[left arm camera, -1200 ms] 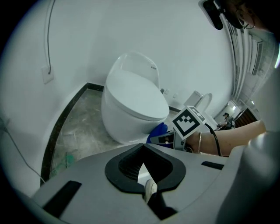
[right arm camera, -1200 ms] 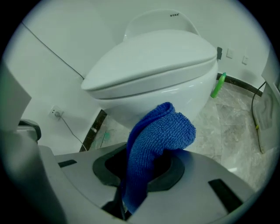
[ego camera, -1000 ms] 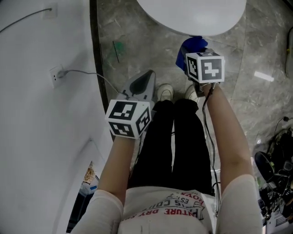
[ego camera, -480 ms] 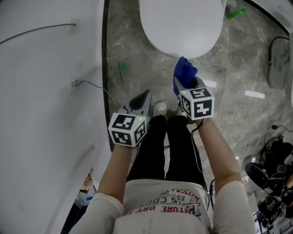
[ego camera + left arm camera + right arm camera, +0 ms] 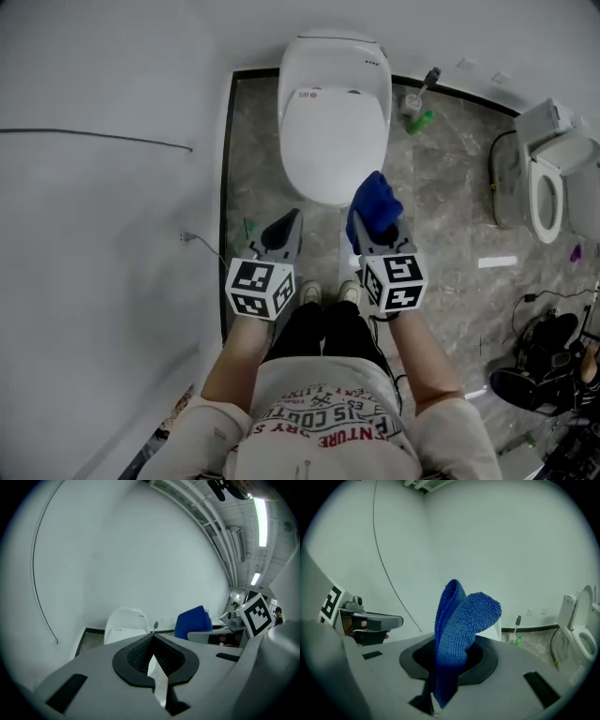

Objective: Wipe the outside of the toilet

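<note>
**Cloth in hand, toilet not yet touched**

On the far left a thin cable (image 5: 94, 139) runs along the white wall. The left gripper (image 5: 289, 223) is held low over the grey floor with its jaws drawn together and nothing between them; only a thin sliver of light shows behind the pads.

Ahead, between the two grippers and well apart from both, stands the white toilet (image 5: 335, 122) against the back wall. Its lid is down, so what is in the bowl cannot be seen. It looks hard, glazed and fixed in place, so a cloth should slide easily over it.

The right gripper (image 5: 377, 236) is clamped on a blue microfibre cloth (image 5: 373, 208). The cloth is pinched at its folded lower part, and a thick lobe stands free above the jaws. It looks soft, light and floppy. That hold seems sound, since the loose lobe can be pressed flat to the shell.

Right of the toilet a toilet brush (image 5: 417, 98) stands by the wall, with a small green bottle (image 5: 422, 119) lying beside it. Further right is a second toilet (image 5: 548, 183) with its lid raised; the bowl is open and shows nothing in it.
</note>
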Motion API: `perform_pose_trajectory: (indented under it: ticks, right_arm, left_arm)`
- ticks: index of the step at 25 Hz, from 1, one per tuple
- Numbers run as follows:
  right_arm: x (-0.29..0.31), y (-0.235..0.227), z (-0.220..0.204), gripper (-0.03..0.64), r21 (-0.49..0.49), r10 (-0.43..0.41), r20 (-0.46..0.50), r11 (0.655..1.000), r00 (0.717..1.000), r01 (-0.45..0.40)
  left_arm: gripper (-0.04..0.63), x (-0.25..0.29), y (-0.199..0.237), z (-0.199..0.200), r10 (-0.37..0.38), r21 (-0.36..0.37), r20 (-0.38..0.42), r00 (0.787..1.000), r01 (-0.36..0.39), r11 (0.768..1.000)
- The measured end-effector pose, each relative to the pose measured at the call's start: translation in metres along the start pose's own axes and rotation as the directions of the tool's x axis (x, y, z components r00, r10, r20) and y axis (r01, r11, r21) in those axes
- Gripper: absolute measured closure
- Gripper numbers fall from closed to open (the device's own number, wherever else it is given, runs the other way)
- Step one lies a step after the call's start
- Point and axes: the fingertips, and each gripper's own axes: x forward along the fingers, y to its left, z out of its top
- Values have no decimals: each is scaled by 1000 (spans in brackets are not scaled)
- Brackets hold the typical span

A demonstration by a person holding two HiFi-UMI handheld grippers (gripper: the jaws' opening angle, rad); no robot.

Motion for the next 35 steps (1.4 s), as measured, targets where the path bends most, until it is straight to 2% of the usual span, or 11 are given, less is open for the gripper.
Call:
perform_pose_trajectory:
  ticks: [5,10,15,22,26,29,35]
  right_arm:
    - [-73,8,78,534,-46,-29,107,998,994,34]
    - [-140,29,120,534,-92,-68,169,992,983,84]
    - [-167,34,150,534,-107,-89,225,988,970,116]
    - [-186,32,175,534,-131,-89,284,983,955,131]
    - [-182,32,181,534,-131,-78,300,984,951,122]
    - [-186,32,189,534,-143,-69,306,983,949,118]
    - [-185,25,188,534,-174,-67,304,977,950,124]
  left_arm:
    - [591,-43,-30,78,3,43,83,997,-7,999]
    - [591,-96,-52,134,-25,109,135,990,11,994]
    - [591,-122,-52,182,-14,179,212,977,-25,984]
    - [591,-143,-68,209,-15,228,274,962,-50,972]
    - [591,-144,-73,214,-21,305,294,955,-73,949]
    - [591,-151,-80,225,-30,298,315,949,-69,952]
    - [591,-147,-80,227,-19,289,313,949,-76,954]
